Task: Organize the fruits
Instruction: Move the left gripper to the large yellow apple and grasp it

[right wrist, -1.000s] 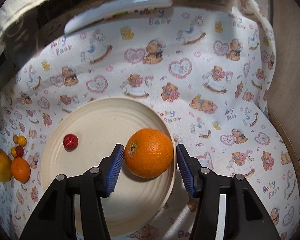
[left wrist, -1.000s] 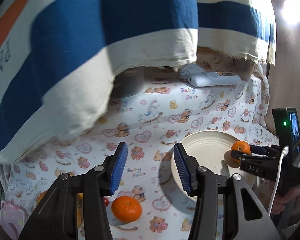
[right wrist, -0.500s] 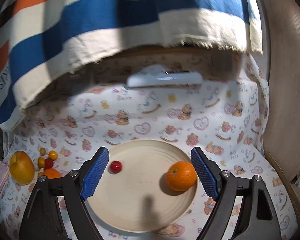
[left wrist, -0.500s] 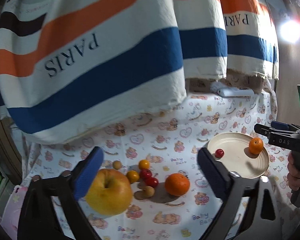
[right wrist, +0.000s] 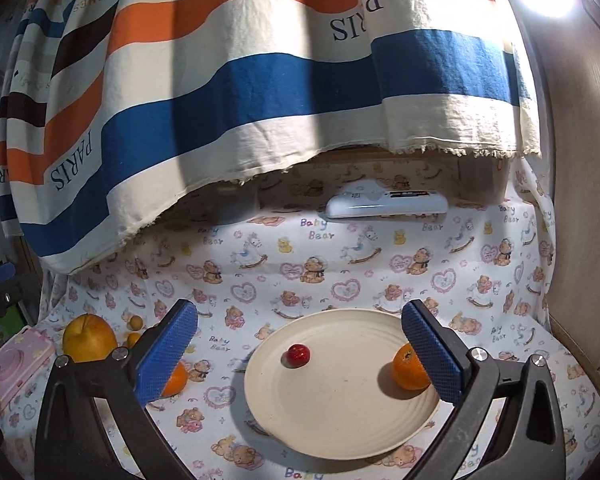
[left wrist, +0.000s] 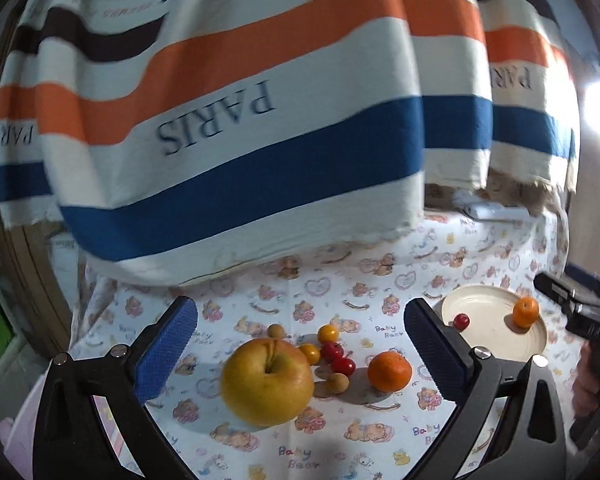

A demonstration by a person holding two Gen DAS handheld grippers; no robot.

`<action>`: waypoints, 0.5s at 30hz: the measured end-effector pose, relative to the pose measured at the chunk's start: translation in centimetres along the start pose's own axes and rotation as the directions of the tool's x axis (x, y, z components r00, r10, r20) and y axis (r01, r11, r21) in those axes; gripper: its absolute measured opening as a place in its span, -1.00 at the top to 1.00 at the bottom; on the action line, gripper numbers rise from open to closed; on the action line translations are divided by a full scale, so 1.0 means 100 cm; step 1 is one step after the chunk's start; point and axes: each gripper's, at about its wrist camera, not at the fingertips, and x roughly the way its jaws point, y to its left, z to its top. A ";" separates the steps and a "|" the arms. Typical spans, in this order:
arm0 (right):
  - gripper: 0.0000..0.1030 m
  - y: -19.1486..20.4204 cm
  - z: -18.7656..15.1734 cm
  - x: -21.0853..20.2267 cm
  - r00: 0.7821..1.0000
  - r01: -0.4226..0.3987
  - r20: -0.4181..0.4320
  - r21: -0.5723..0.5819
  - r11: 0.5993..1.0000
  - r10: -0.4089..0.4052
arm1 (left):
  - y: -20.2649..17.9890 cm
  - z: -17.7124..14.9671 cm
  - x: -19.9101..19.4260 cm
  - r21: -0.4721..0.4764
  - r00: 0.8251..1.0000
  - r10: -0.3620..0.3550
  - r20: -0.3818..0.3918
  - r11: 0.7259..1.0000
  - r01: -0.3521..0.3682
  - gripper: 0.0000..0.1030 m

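In the left wrist view my left gripper (left wrist: pixel 300 320) stands open and holds nothing. Below it on the bear-print cloth lie a big yellow apple (left wrist: pixel 267 382), an orange (left wrist: pixel 390 371) and several small red and yellow fruits (left wrist: pixel 332 351). A cream plate (left wrist: pixel 496 340) at the right holds a second orange (left wrist: pixel 525 312) and a red cherry (left wrist: pixel 461 321). My right gripper (right wrist: pixel 300 320) hovers over the plate (right wrist: pixel 340 412) with its jaws opening and nothing between them. The plate's orange (right wrist: pixel 408 372) sits partly behind its right finger. The cherry (right wrist: pixel 296 355) lies near the plate's middle.
A striped "PARIS" cloth (right wrist: pixel 240 80) hangs low over the back of the table. A white device (right wrist: pixel 386 205) lies under it. A pink object (right wrist: pixel 20 360) sits at the left edge beside the apple (right wrist: pixel 89 338). A wooden panel (right wrist: pixel 580 200) bounds the right side.
Both grippers have drawn back and risen. The right one has let the orange go on the plate and opened wide. The left jaws have spread wide, and the apple has come into view.
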 end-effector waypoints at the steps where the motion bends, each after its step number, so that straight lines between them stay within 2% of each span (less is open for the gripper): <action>1: -0.99 0.002 -0.001 0.001 1.000 -0.003 -0.006 -0.014 1.000 0.003 | 0.004 0.001 0.001 -0.014 1.000 0.003 -0.016 1.000 -0.003 -0.99; 4: -0.99 0.007 -0.004 0.004 1.000 -0.002 -0.022 -0.038 0.999 0.001 | 0.017 0.001 0.011 -0.054 0.997 0.023 -0.072 0.998 -0.027 -0.99; 7: -0.99 0.009 -0.007 0.008 0.999 0.004 -0.035 -0.047 0.999 -0.006 | 0.028 -0.003 0.028 -0.088 0.987 0.021 -0.158 0.995 -0.036 -0.99; 10: -0.99 0.011 -0.010 0.013 0.998 0.018 -0.062 -0.055 0.998 -0.022 | 0.039 -0.011 0.049 -0.127 0.970 0.014 -0.244 0.991 -0.046 -0.99; 15: -0.99 0.015 -0.016 0.018 0.993 0.032 -0.111 -0.071 0.997 -0.040 | 0.056 -0.028 0.083 -0.160 0.926 -0.005 -0.377 0.985 -0.059 -0.99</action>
